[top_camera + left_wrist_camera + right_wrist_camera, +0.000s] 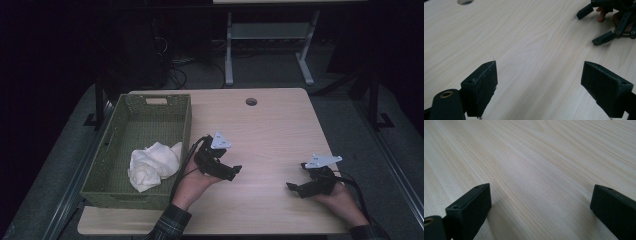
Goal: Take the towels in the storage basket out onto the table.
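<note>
Resting on the pale wood-grain table [270, 130], both grippers [235, 171] [296, 189] gape, jaws apart; crumpled white cloth [150, 164] fills the woven green basket [150, 107].

A basket [114, 137] sits on the left of the table [270, 130] with a cloth [150, 165] in its near end, both grippers right of it.

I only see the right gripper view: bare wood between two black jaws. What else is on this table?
Observer: A green woven basket sits at the table's left edge.
Operator: Anything in it?
Observer: A crumpled white cloth lies in its near end.
Operator: And the other gripper?
Observer: The left gripper is open over bare wood, beside the basket.
</note>
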The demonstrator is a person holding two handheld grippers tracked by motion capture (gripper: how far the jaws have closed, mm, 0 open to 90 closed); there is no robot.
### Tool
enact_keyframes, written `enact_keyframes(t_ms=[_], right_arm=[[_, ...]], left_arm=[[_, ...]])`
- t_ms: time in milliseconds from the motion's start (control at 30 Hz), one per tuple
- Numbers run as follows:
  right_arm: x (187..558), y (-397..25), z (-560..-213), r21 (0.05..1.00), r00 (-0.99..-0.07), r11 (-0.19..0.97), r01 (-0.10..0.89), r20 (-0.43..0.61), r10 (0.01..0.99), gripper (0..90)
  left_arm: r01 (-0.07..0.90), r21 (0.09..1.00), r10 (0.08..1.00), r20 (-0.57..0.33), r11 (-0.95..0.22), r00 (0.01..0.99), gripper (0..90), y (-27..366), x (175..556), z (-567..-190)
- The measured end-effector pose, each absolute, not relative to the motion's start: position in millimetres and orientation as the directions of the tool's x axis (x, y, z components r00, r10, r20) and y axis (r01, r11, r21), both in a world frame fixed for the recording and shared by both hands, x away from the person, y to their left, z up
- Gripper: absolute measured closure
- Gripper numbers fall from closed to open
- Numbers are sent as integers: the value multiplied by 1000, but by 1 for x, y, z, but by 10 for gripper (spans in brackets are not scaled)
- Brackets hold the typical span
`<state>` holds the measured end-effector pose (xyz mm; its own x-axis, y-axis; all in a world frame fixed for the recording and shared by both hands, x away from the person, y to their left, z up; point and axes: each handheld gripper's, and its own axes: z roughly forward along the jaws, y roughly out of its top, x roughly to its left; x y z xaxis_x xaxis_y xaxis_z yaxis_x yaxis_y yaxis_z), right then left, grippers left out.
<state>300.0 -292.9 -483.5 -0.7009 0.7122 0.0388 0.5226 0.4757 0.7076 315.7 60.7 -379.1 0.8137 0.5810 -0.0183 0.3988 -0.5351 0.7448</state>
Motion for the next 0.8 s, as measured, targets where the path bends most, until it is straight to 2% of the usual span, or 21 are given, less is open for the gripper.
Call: enact_keyframes(t_ms=[800], right_arm=[[300,-293,-483,708,-700,475,523,39,713,30]], left_arm=[[383,769,592,-7,-511,806,131,95,332,-343]])
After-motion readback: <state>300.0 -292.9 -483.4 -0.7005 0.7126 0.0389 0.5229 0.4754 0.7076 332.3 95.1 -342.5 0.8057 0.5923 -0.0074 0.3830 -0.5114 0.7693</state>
